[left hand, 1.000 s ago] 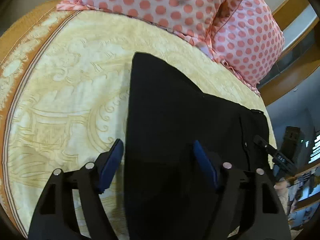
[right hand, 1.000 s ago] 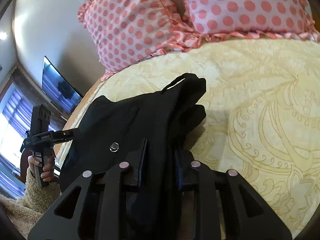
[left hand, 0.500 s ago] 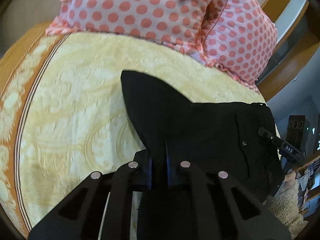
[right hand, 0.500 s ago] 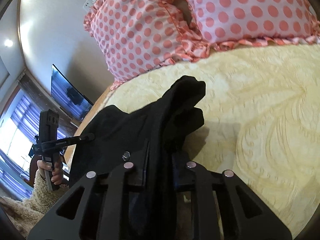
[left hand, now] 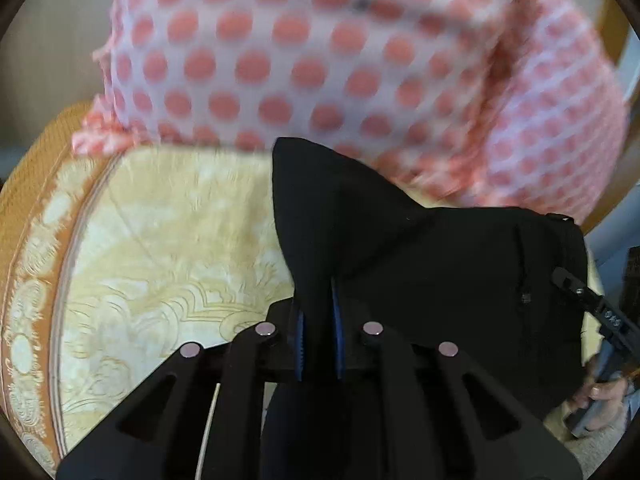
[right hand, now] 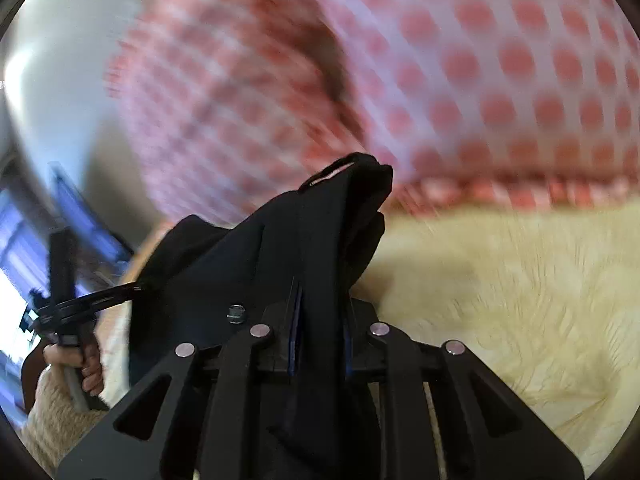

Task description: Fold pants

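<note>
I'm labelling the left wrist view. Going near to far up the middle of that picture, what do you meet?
left gripper → black pants pinched between its pads → polka-dot pillow. The yellow bedspread lies off to the left.

Small white marking showing on right claw [left hand: 612, 316] arm in left wrist view, too blurred for reading; nothing else legible.
</note>
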The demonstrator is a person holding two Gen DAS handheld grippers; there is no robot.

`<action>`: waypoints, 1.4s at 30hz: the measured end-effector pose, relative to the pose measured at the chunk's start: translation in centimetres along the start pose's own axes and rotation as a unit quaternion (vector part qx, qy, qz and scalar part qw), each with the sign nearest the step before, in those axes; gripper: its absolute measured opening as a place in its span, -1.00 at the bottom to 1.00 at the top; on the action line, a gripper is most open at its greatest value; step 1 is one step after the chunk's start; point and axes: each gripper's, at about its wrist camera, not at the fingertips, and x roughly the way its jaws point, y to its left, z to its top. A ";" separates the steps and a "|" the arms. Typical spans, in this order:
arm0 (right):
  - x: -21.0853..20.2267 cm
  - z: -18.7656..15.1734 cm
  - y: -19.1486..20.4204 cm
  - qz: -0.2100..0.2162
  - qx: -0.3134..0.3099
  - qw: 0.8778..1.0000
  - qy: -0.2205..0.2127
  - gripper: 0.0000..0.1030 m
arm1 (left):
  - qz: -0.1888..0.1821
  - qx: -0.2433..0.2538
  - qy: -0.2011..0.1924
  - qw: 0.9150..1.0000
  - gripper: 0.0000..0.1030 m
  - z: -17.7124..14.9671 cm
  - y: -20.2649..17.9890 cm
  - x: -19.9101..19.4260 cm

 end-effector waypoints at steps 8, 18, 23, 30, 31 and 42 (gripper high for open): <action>-3.1 -1.8 2.0 -0.072 -0.081 0.990 -0.093 -0.27 | 0.041 0.024 -0.047 0.998 -0.04 -1.8 -0.7 -2.4; -2.8 -8.5 5.7 -0.038 -0.176 0.983 -0.028 0.19 | -0.108 0.050 -0.017 0.993 0.68 -8.2 -3.8 -6.1; -1.2 -8.6 4.7 -0.038 -0.148 0.988 -0.014 0.21 | -0.095 0.037 0.015 0.995 0.91 -8.7 -4.1 -3.2; -6.5 -12.3 5.7 -0.084 -0.114 0.985 -0.095 0.93 | -0.025 0.062 -0.036 0.997 0.96 -11.9 -3.7 -8.2; -6.9 -13.7 6.4 -0.102 -0.125 0.982 -0.103 0.97 | -0.003 0.071 -0.052 0.996 0.96 -13.2 -3.4 -9.3; -6.1 -22.4 9.4 -0.161 -0.148 0.969 -0.114 0.97 | 0.047 0.057 -0.066 0.995 0.96 -22.5 -1.9 -12.2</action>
